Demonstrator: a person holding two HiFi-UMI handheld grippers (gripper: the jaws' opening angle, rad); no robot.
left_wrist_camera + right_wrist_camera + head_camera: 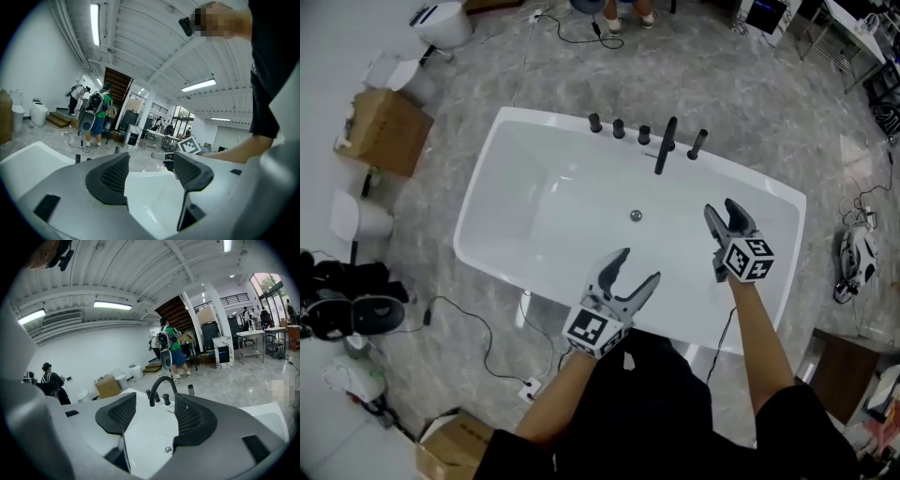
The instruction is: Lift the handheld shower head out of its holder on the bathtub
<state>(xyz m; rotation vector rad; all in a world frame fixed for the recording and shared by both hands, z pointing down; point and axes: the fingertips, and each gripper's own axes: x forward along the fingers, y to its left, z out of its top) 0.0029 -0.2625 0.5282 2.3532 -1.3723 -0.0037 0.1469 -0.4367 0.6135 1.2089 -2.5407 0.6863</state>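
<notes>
Shower head (pixel 697 143): a slim dark stick, slightly tilted, standing in its holder on the far rim of the bathtub (pixel 487 202). It is the rightmost of the dark fittings, just right of the spout (pixel 665 147).

The right gripper (pixel 722 208) is the nearer tool. Its jaws are spread wide with only the white tub floor showing between them, and it hangs over the basin, short of the far rim. In the right gripper view the gap between the jaws frames the spout (pixel 161 386), while the shower head (pixel 190 389) shows above the right pad.

A good next move is probably to swing right until the shower head sits centred in the gap. Then go forward, close on its upper part, and draw it out along its own tilt, not straight up. No hose can be seen, so lift slowly.

The left gripper (pixel 639 264) is just as wide open and empty, over the near side of the tub. It is best kept clear.
</notes>
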